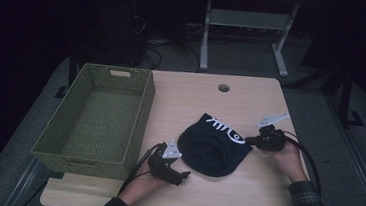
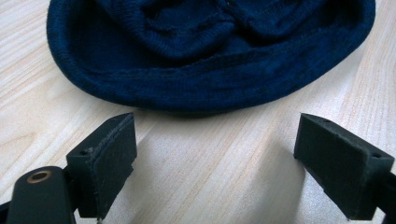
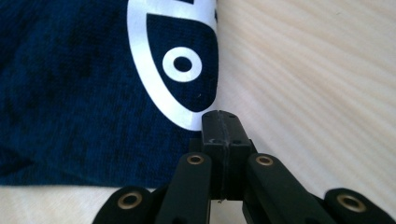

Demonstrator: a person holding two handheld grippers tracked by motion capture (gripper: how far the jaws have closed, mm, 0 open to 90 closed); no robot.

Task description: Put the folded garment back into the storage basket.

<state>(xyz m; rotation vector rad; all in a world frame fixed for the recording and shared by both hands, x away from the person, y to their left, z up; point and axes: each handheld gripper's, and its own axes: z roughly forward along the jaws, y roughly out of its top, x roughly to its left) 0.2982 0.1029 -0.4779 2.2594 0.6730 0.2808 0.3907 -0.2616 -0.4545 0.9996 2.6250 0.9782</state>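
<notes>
A dark navy knit hat [image 1: 213, 148] with a white fish-skeleton print lies crumpled on the table [image 1: 243, 193]. The left gripper [image 2: 215, 154] gapes wide beside it; the right gripper [image 3: 223, 126] is pinched closed at its edge.

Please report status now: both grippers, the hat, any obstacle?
Left hand-held gripper open, short of dark blue hat. Right hand-held gripper shut at hat's edge. Green basket stands apart.

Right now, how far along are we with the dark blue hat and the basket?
Nothing looks finished: the green basket holds nothing and the hat still lies on the table. In hand: the right gripper is shut at the hat's printed edge, the left gripper open just short of its rim. The move is still left.
</notes>
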